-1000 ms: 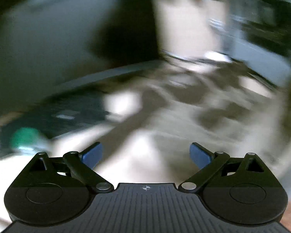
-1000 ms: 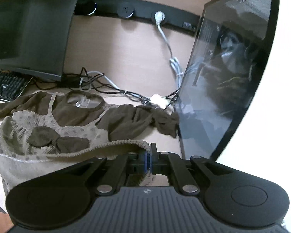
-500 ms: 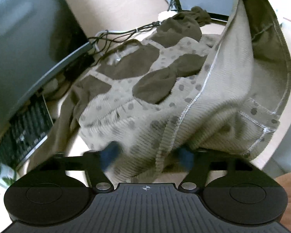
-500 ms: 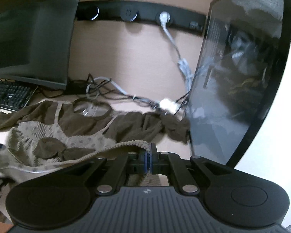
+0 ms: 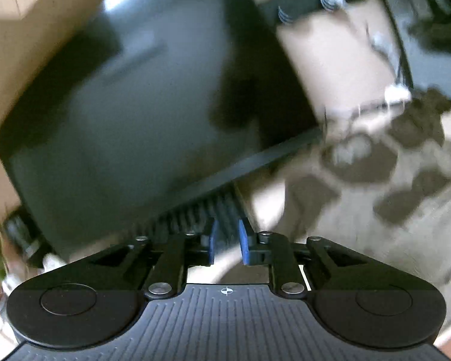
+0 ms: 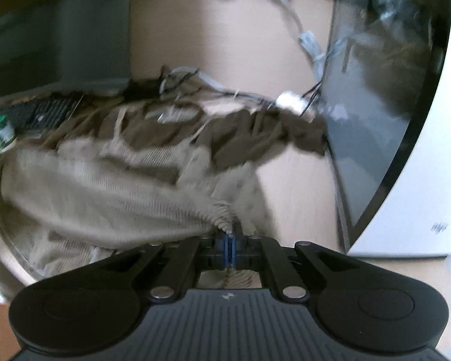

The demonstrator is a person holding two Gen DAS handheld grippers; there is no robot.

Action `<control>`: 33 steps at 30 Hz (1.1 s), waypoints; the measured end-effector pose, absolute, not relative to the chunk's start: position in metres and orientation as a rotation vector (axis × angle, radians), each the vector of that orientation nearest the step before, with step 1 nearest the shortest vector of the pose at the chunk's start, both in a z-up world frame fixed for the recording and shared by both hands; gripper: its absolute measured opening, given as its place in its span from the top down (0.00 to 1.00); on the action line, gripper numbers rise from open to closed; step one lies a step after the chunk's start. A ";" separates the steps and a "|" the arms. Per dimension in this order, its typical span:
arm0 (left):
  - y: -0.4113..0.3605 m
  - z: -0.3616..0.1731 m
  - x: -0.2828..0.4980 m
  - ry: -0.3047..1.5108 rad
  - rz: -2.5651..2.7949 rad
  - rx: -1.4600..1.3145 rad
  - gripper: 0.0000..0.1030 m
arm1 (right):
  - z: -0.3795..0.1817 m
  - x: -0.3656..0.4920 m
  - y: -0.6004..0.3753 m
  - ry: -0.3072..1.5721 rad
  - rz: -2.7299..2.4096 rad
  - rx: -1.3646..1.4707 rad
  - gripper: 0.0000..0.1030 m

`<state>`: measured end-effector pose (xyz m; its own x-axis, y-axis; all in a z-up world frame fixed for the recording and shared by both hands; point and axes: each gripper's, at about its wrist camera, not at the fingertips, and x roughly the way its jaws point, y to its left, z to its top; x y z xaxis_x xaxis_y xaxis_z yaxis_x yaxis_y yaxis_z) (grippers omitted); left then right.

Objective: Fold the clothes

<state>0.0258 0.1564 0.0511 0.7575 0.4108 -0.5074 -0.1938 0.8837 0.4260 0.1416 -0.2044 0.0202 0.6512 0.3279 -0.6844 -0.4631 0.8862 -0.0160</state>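
Observation:
A beige knit garment [image 6: 105, 186] with dark brown patches and sleeves lies spread on the wooden desk. My right gripper [image 6: 231, 240] is shut on its ribbed hem [image 6: 224, 222], which rises to the pads. In the blurred left wrist view the garment [image 5: 375, 210] lies to the right of my left gripper [image 5: 228, 246]. Its jaws are closing, with a narrow gap left between the blue pads [image 5: 213, 246]. A pale strip of cloth seems to pass low between them. The keyboard [image 5: 195, 213] shows through the gap.
A dark monitor [image 5: 135, 120] stands close ahead of the left gripper. In the right wrist view that monitor [image 6: 60, 36] is at the left and a second monitor [image 6: 375, 105] at the right. Grey cables [image 6: 309, 39] and a white plug [image 6: 288, 100] lie behind the garment.
The left view has swung off the garment toward the monitor and keyboard, and its jaws have narrowed from wide to a small gap. The right gripper has dipped; the garment is stretched wider.

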 end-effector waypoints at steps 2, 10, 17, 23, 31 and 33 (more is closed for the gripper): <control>0.162 0.039 0.015 0.719 0.200 0.251 0.45 | 0.014 0.131 -0.208 0.778 0.503 -0.214 0.95; 0.126 -0.011 0.010 0.830 -0.069 0.273 0.21 | 0.029 0.112 -0.232 0.771 0.571 -0.187 0.49; 0.111 -0.040 0.032 0.846 -0.086 0.413 0.89 | 0.000 0.117 -0.191 0.756 0.632 -0.417 0.67; 0.134 -0.030 -0.022 0.962 -0.160 0.342 0.94 | -0.017 0.108 -0.231 0.905 0.569 -0.448 0.91; 0.179 -0.002 -0.009 0.902 -0.266 -0.045 0.38 | 0.006 0.115 -0.239 0.856 0.586 -0.334 0.83; 0.185 0.013 0.002 0.834 -0.315 -0.131 0.29 | 0.015 0.122 -0.227 0.813 0.615 -0.289 0.66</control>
<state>0.0020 0.1848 0.0131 0.6286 -0.3249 -0.7066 0.2225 0.9457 -0.2370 0.1215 -0.2267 0.0148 0.5277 0.3990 -0.7499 -0.6129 0.7901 -0.0108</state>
